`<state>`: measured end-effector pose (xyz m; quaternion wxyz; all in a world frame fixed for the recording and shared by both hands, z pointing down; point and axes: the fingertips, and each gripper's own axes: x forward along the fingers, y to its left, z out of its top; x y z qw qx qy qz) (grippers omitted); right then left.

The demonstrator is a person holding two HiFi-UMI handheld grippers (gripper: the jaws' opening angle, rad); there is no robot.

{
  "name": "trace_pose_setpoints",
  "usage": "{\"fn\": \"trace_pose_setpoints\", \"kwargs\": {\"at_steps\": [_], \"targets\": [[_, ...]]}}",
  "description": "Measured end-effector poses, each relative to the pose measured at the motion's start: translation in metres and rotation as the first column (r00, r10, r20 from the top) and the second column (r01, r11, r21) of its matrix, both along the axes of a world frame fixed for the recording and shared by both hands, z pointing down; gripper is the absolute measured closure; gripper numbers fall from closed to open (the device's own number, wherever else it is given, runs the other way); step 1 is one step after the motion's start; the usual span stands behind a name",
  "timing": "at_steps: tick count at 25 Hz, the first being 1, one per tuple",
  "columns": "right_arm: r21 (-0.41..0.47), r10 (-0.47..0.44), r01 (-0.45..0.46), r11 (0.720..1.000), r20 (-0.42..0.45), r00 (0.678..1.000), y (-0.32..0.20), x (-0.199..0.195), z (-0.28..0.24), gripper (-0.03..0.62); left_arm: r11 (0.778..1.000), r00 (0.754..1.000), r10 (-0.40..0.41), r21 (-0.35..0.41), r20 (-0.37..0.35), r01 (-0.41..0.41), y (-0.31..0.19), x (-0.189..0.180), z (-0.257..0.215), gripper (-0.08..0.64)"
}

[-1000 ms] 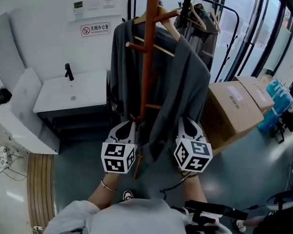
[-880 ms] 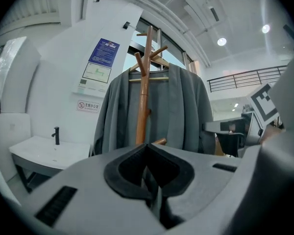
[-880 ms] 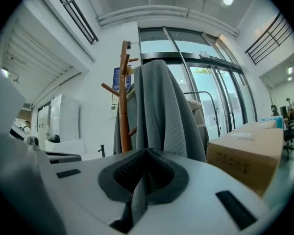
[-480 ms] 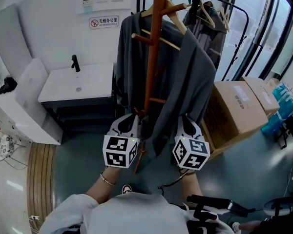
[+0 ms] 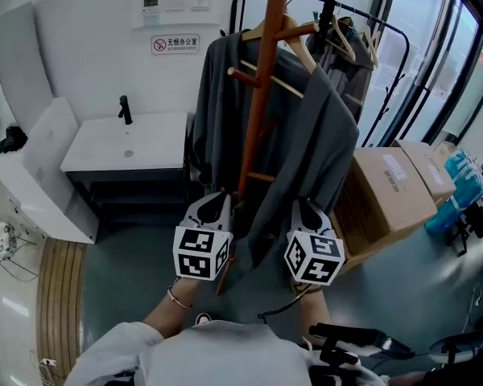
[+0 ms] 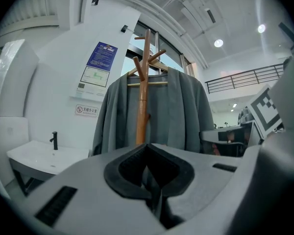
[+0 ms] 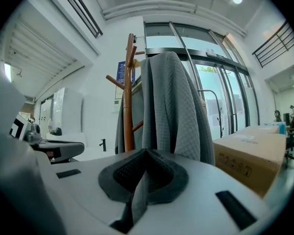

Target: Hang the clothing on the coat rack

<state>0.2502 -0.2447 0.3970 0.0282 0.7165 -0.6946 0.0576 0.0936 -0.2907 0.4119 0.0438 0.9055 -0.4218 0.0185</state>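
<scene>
A grey garment (image 5: 310, 147) hangs on a wooden hanger (image 5: 259, 32) on the orange-brown coat rack (image 5: 262, 103). Both grippers sit low at its bottom edge, one on each side of the pole. My left gripper (image 5: 212, 214) is shut, with a fold of the grey cloth pinched between its jaws (image 6: 148, 153). My right gripper (image 5: 306, 215) is shut on a strip of the same cloth (image 7: 146, 158). The garment (image 6: 179, 111) spreads behind the pole (image 6: 143, 97) in the left gripper view. It drapes beside the pole (image 7: 129, 92) in the right gripper view.
A white sink cabinet (image 5: 121, 147) with a black tap stands left of the rack. Cardboard boxes (image 5: 386, 187) sit to the right. A black clothes rail (image 5: 370, 47) with more hangers stands behind, before glass walls.
The head view has shifted a little, and the rack sits further right. Both grippers stay shut at the garment's lower edge, barely moved.
</scene>
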Motion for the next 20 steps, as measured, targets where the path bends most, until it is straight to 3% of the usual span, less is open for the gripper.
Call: {"fn": "trace_pose_setpoints", "kwargs": {"at_steps": [20], "targets": [[-0.023, -0.014, 0.014, 1.000, -0.018, 1.000, -0.008, -0.002, 0.009, 0.571, 1.000, 1.000, -0.006, -0.028, -0.014, 0.006, -0.012, 0.002, 0.009, 0.551]]}}
